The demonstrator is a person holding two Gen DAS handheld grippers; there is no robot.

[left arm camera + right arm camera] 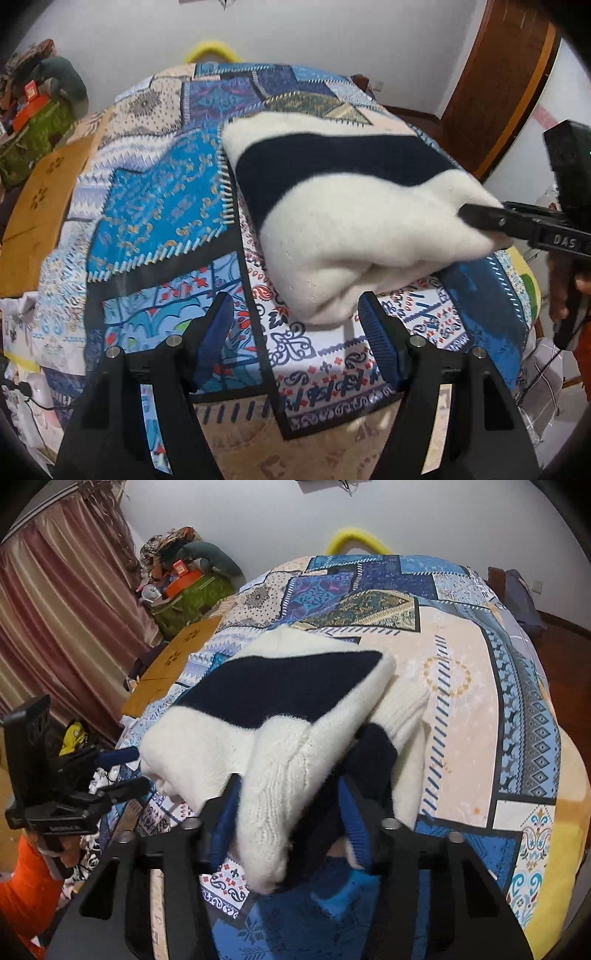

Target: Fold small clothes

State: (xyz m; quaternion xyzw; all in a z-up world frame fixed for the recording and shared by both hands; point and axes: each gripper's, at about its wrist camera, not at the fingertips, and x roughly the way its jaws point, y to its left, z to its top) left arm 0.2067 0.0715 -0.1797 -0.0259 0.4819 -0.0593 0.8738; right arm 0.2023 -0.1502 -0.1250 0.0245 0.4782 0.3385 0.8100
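Pinching sweater fold, right gripper tilted downward (left gripper empty).

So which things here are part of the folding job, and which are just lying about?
In the job:
- white and navy sweater
- right gripper, fingers closed on the sweater
- left gripper, open, empty
- patchwork bedspread

Lying about:
- cardboard box
- green bag of clutter
- pink curtain

Bedroom – white walls, patchwork bedspread

Pink curtains hang left; a brown wooden door stands right – a cluttered green basket sits by the wall.
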